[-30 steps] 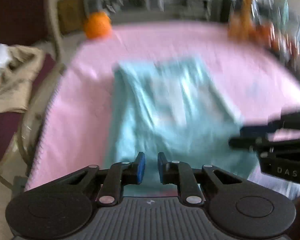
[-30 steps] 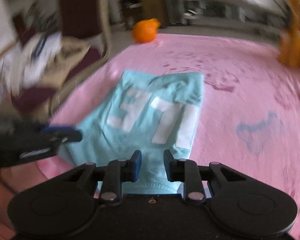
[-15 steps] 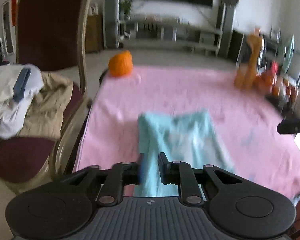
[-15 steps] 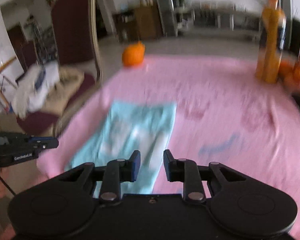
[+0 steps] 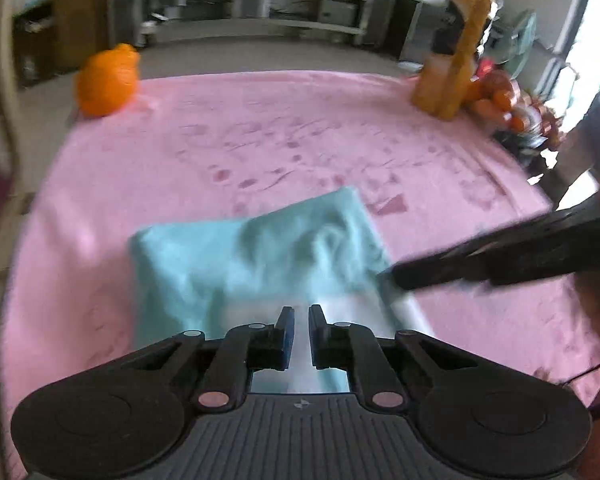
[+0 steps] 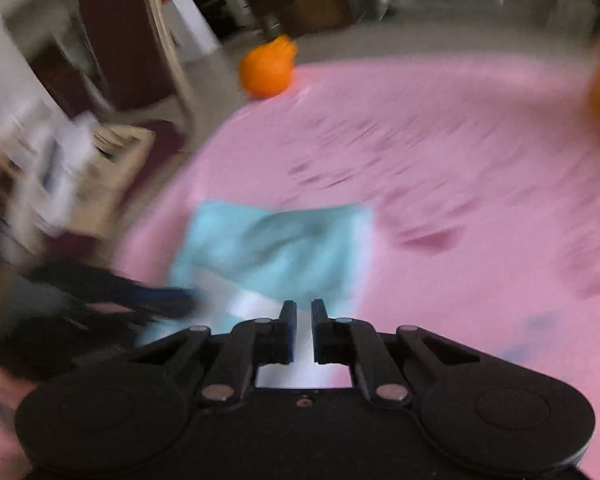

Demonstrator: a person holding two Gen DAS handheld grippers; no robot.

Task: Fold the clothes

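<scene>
Left gripper (image 5: 299,330) at near edge of surface, jaws nearly closed with a thin gap, fabric pale and blurred between them; grip cannot be told. Right gripper (image 6: 303,326) likewise, narrow gap, grip cannot be told. Teal garment (image 5: 260,264) partly folded, lying near the near edge of the pink cloth (image 5: 300,140) covering the surface. Orange bag (image 5: 106,80) at far left corner, orange bottle (image 5: 456,56) at far right corner.
</scene>
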